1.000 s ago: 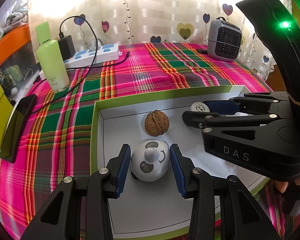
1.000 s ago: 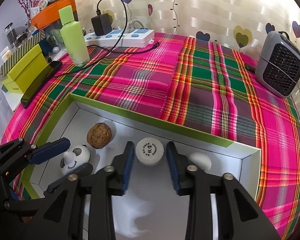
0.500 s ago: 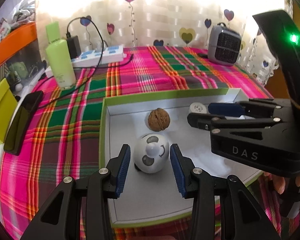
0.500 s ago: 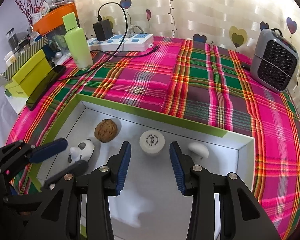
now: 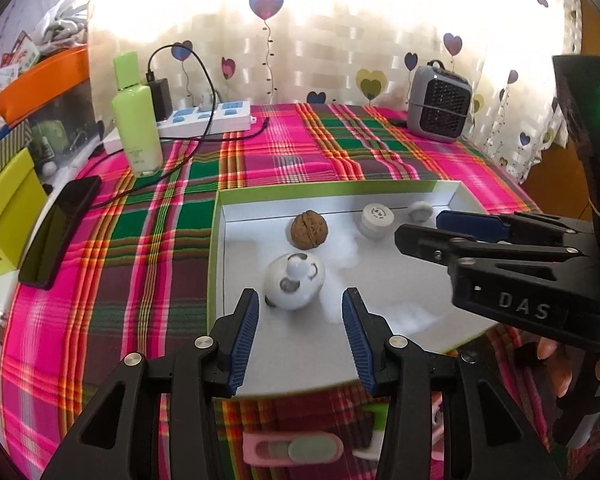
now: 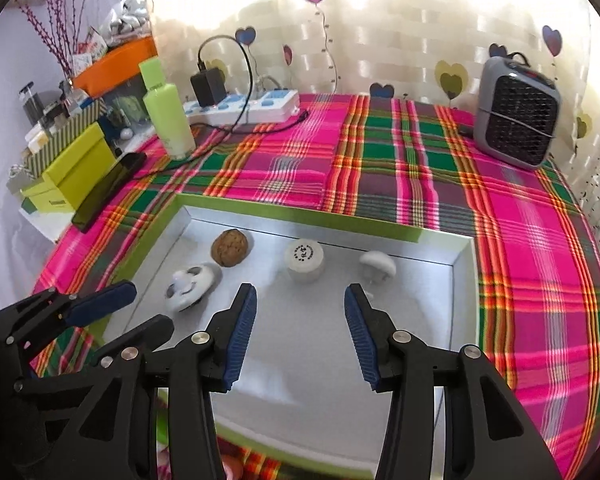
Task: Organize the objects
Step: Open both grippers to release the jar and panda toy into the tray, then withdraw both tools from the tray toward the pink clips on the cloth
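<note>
Objects: four small items sit on the grey floor of the shallow green-rimmed tray (image 5: 216,240), which lies on the plaid tablecloth (image 6: 400,168).

- Panda-face toy (image 5: 295,280): white, rounded, lying near the tray's left wall, just ahead of the left gripper (image 5: 300,320). Pads (image 5: 246,328) are clear of it on both sides, no contact. Jaws have just been opening and stand apart with nothing between them; the toy rests on the tray floor beyond the tips.
- Walnut (image 5: 309,229): just behind the panda toy, near the far wall, not touching it.
- White round jar (image 6: 304,258): near the far wall, about mid-tray, lid with dark print facing up (text too small to read). It stands ahead of the right gripper (image 6: 300,320), beyond the fingertips and free of them. Those jaws have also just been opening, quite wide, and hold nothing.
- White mushroom-shaped piece (image 6: 378,264): right of the jar, toward the tray's far right corner, apart from the jar.

In the left wrist view the right gripper comes in from the right side, over the tray's right half, with a hand (image 5: 572,364) on its handle at the lower right. In the right wrist view the left gripper sits at lower left, over the tray's near left corner.

Rest of the table: green bottle (image 6: 168,120) upright at the far left, power strip (image 6: 240,108) with a black charger plugged in behind it, dark phone (image 6: 108,188) at the left edge, grey fan heater (image 6: 516,116) at the far right. Yellow-green box (image 6: 72,168) off the table's left side.
</note>
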